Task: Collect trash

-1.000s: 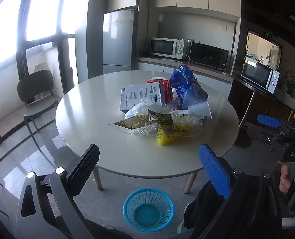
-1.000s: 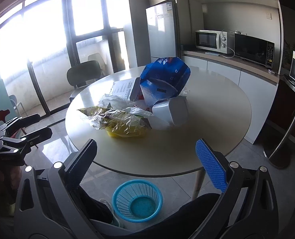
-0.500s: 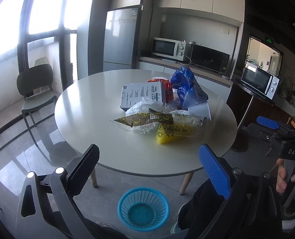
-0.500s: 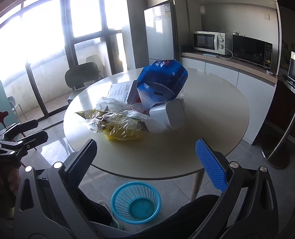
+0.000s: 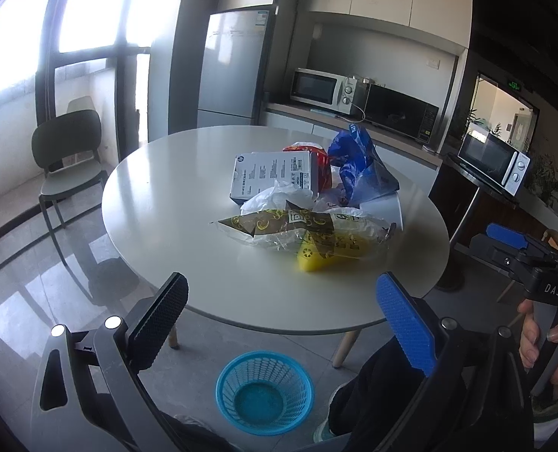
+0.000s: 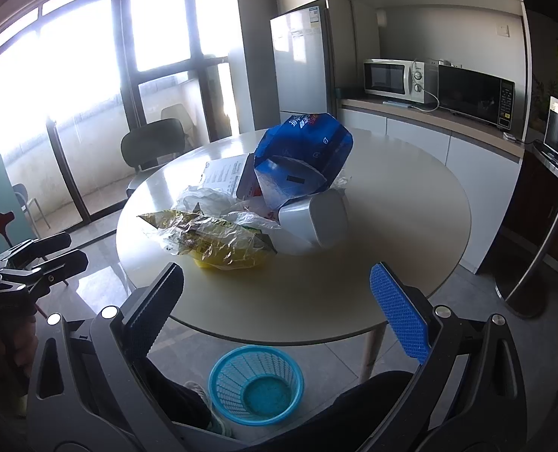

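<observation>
A heap of trash lies on the round white table (image 5: 188, 203): a yellow-and-clear snack wrapper (image 5: 309, 233) (image 6: 211, 241), a white printed box (image 5: 271, 177), a blue plastic bag (image 5: 358, 165) (image 6: 305, 150), a white container on its side (image 6: 316, 222) and a crumpled white bag (image 5: 267, 199). A blue mesh basket (image 5: 264, 391) (image 6: 256, 384) stands empty on the floor in front of the table. My left gripper (image 5: 282, 316) and right gripper (image 6: 279, 301) are both open and empty, held short of the table edge above the basket.
A dark green chair (image 5: 68, 158) stands left of the table by the windows. A fridge (image 5: 230, 67) and a counter with microwaves (image 5: 320, 86) are behind. The person's legs and a shoe (image 6: 203, 403) are beside the basket.
Both grippers have drifted slightly closer to the table; the view has shifted a little. Nothing was grasped or released.
</observation>
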